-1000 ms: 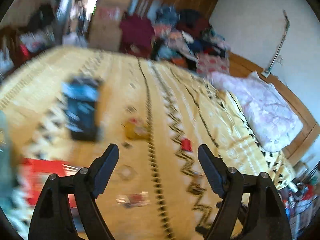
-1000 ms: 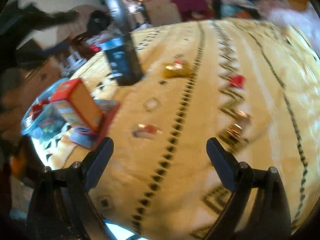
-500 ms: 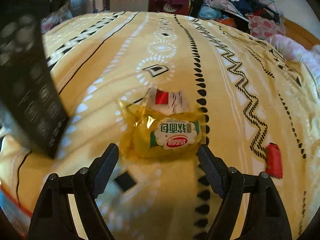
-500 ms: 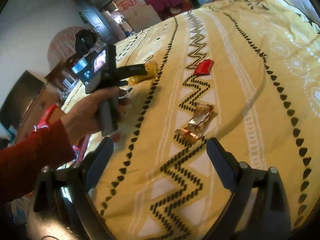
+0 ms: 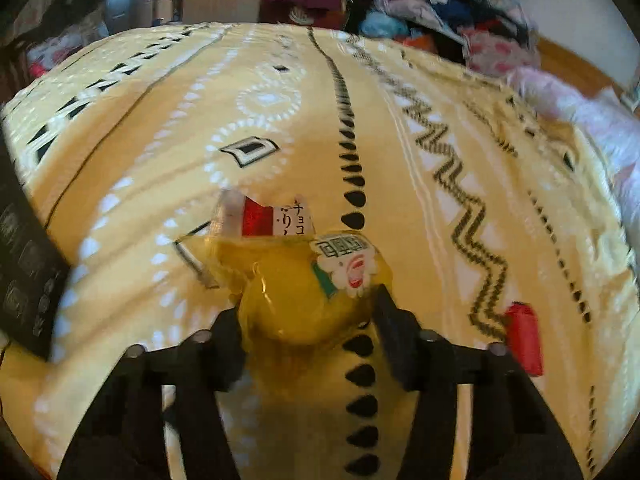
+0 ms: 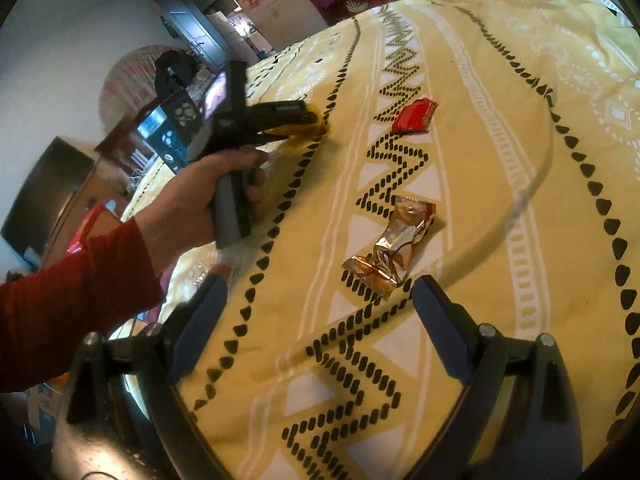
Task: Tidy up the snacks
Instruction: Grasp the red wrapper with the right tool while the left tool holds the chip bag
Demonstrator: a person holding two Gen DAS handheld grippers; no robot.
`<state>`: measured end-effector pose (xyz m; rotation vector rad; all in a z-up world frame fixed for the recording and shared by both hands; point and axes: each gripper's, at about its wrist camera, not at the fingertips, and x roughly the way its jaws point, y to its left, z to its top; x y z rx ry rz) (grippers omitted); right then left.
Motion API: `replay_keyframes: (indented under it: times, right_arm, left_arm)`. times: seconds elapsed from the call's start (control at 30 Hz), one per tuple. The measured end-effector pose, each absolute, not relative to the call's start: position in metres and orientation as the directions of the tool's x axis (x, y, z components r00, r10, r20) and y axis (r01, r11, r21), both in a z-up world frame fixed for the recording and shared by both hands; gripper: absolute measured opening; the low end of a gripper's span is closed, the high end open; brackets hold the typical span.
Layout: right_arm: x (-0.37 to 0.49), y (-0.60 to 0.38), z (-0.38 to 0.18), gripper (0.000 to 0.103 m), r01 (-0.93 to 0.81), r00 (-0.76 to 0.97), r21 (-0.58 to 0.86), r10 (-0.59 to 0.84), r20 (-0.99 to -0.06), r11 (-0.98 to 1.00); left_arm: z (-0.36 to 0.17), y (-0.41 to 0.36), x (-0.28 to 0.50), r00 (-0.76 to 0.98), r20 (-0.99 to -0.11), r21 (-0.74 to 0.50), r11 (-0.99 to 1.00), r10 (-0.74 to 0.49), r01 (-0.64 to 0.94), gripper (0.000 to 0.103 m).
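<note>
Yellow bread packet (image 5: 304,300) between the closing left tool (image 5: 308,320)

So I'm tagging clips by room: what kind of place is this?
Most likely a bedroom: snacks lie on a yellow patterned bedspread, a heap of clothes sits behind it, and a wooden bed frame edges it.

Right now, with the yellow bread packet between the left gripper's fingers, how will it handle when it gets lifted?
The yellow bread packet looks puffy and soft, so it will probably squash as the left gripper is closing on it. Its glossy plastic film may slip a little. It seems light for its bulk, and its loose crinkled ends will likely flop. The white and red wrapper tucked behind it might get nudged.
</note>
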<state>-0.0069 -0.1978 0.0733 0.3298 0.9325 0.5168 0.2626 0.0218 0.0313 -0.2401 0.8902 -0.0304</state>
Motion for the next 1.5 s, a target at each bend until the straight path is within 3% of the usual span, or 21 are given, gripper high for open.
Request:
replay_keyframes:
  times: [0.13,0.27,0.5,0.77,0.93,0.97,1.03,1.13,1.5]
  right_arm:
    - [-0.007,-0.199,0.075,0.082,-0.291,0.487,0.472,0.553,-0.676,0.832]
    - [-0.006,-0.2,0.081,0.083,-0.291,0.501,0.454,0.539,-0.677,0.842]
    - [0.047,-0.209,0.082,0.083,-0.253,0.527,0.434,0.5,-0.687,0.864]
    - [0.19,-0.198,0.05,0.082,-0.119,0.479,0.345,0.358,-0.801,0.931]
    - [0.215,-0.168,0.034,0.081,-0.108,0.439,0.16,0.192,-0.878,0.981]
    - [0.213,-0.162,0.031,0.079,-0.115,0.438,0.114,0.153,-0.886,0.987]
    - [0.209,-0.16,0.028,0.048,-0.115,0.457,0.05,0.097,-0.884,0.992]
    - [0.197,-0.172,0.036,0.044,-0.118,0.475,0.071,0.12,-0.872,0.99]
    - [0.102,-0.174,0.127,0.043,-0.224,0.616,0.177,0.28,-0.736,0.958]
  left_arm:
    - [0.062,0.017,0.219,0.691,-0.7,-0.236,0.972,-0.18,0.015,0.051]
    - [0.083,0.016,0.148,0.698,-0.671,-0.262,0.961,-0.249,0.091,0.051]
    - [0.071,0.015,0.071,0.644,-0.704,-0.3,0.947,-0.301,0.116,0.051]
    - [0.068,0.015,0.057,0.651,-0.7,-0.302,0.948,-0.293,0.102,0.051]
    - [0.064,0.021,0.06,0.655,-0.701,-0.307,0.949,-0.281,0.079,0.051]
    - [0.063,0.021,0.06,0.654,-0.703,-0.308,0.948,-0.282,0.077,0.051]
    - [0.062,0.019,0.06,0.648,-0.706,-0.313,0.947,-0.287,0.078,0.051]
    - [0.067,0.016,0.058,0.653,-0.696,-0.319,0.943,-0.299,0.092,0.051]
    - [0.12,0.024,0.037,0.711,-0.64,-0.32,0.942,-0.293,0.101,0.05]
